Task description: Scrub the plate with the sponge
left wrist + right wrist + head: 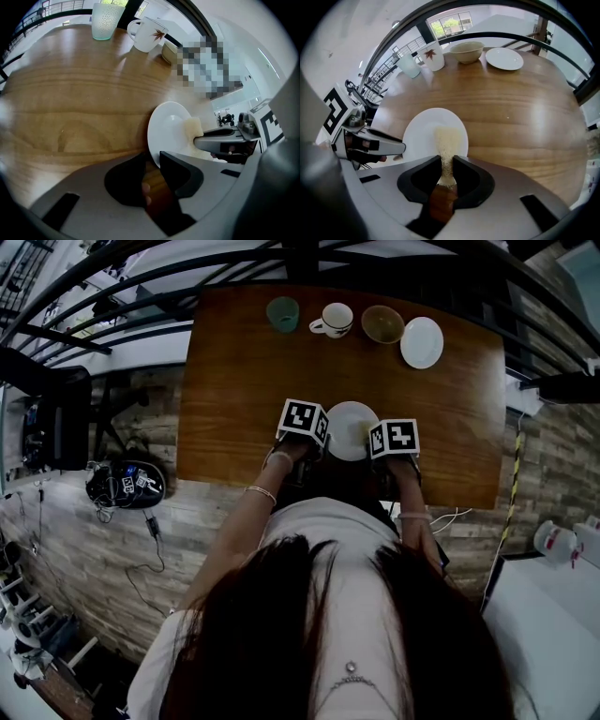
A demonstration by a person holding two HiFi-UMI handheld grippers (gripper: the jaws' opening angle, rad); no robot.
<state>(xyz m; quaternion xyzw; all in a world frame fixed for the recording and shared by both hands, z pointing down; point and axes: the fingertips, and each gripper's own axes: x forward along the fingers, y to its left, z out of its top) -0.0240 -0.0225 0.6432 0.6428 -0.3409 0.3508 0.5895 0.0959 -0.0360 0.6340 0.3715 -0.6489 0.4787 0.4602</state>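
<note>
A small white plate sits near the wooden table's front edge, between my two grippers. In the left gripper view the plate stands close ahead, and my left gripper is shut on its near rim. My right gripper is shut on a pale yellow sponge, which is squeezed thin between the jaws. The sponge's free end lies on the plate's face. From the left gripper view the sponge presses the plate's right side. The head view shows both marker cubes, left and right.
Along the table's far edge stand a green cup, a white mug, a bowl and a second white plate. Bare wood lies between them and me. A bag and cables lie on the floor at left.
</note>
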